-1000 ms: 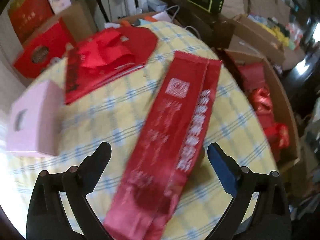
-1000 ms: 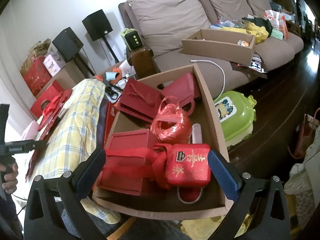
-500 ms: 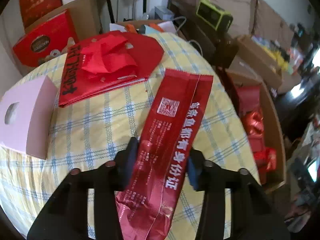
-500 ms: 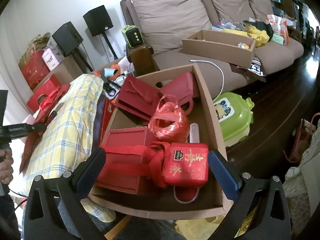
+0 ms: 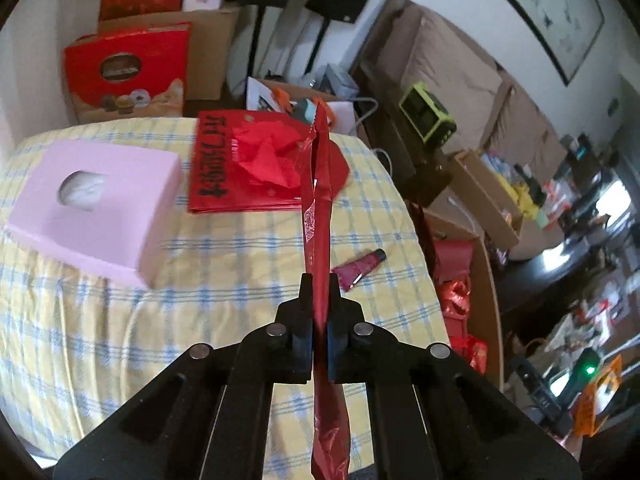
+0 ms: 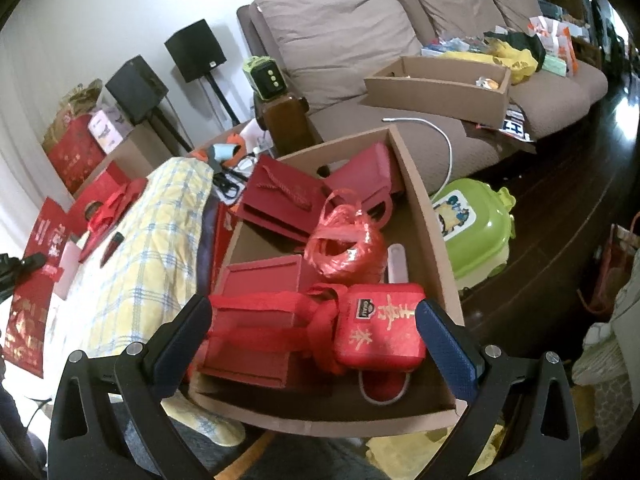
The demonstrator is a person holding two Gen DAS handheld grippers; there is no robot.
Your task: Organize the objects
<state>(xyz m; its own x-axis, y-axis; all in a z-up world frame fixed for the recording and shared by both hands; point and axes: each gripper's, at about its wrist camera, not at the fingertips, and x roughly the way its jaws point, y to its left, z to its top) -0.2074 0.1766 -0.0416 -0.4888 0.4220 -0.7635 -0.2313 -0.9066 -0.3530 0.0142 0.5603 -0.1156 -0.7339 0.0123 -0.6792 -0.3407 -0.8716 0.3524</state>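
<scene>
— jaws? left gripper (image 5: 319,300) has just closed, clamped on the red packet (image 5: 318,216), held edge-up above the checked tablecloth (image 5: 248,240).
— right gripper (image 6: 312,320)?
— jaws apart, over the cardboard box (image 6: 424,216).

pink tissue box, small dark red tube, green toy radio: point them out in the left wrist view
pink tissue box (image 5: 120,184), left wrist view, on its top face.
small dark red tube (image 5: 358,270), left wrist view, on its body.
green toy radio (image 5: 428,116), left wrist view, on its dark front.
</scene>
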